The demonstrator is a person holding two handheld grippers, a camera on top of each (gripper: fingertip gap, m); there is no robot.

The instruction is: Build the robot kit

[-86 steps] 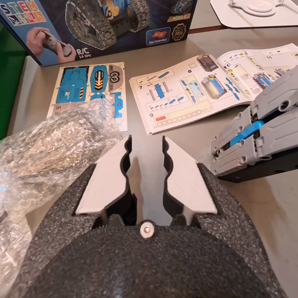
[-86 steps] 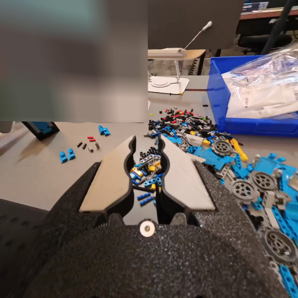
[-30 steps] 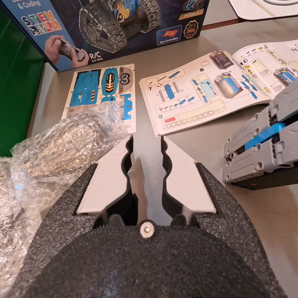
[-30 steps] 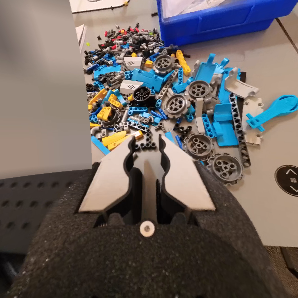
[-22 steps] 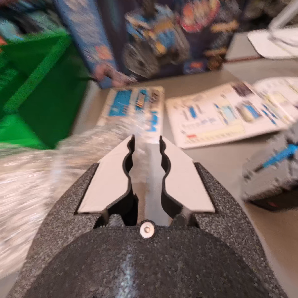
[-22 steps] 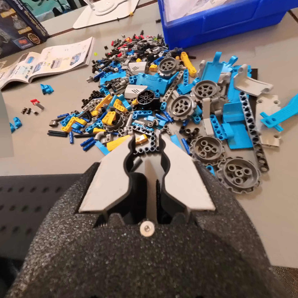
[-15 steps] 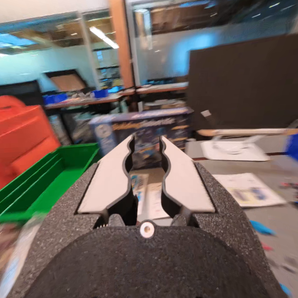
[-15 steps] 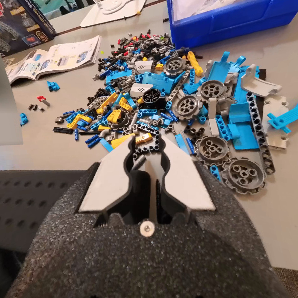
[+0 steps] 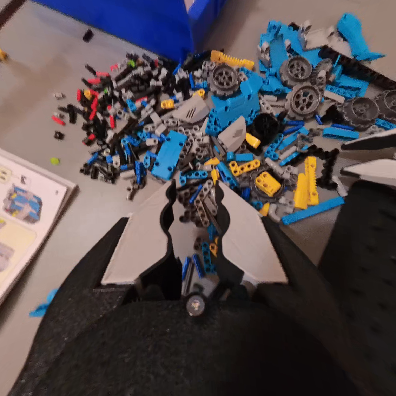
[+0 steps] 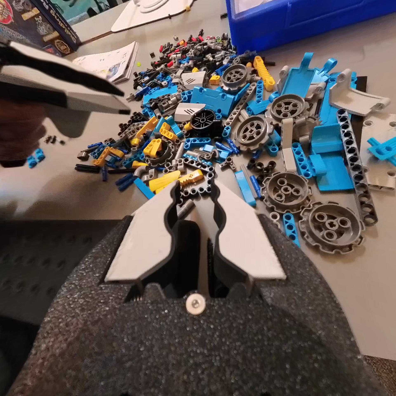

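Left wrist view has your left gripper (image 9: 194,184) hanging over the near edge of the parts pile (image 9: 214,128), fingers parted with nothing between them. Right under the gap lies a grey holed beam (image 9: 203,203) on a bunch of small black connectors. Picture's a bit blurry, so the tiny bits are hard to sort out.

The pile itself is a big scatter on the grey table (image 9: 64,246): small black, red and grey pins to the left, light blue panels (image 9: 233,105) and grey sprocket wheels (image 9: 222,77) farther back, yellow toothed racks (image 9: 306,184) to the right. A blue bin (image 9: 150,21) sits just behind the pile, and an open booklet (image 9: 23,205) lies off to the left, apart from the parts. Your right gripper's fingers (image 9: 372,171) poke in from the right edge.

Right wrist view: your right gripper (image 10: 195,184) is open too and empty, tips just over a black holed frame (image 10: 201,182) at the near edge of the pile. A yellow toothed piece (image 10: 191,176) touches that frame, and two big grey sprockets (image 10: 332,227) lie to the right. Your left gripper's fingers (image 10: 92,96) come in from the left, above the table beside the pile. A dark box (image 10: 32,27) stands at the far left corner behind the booklet.
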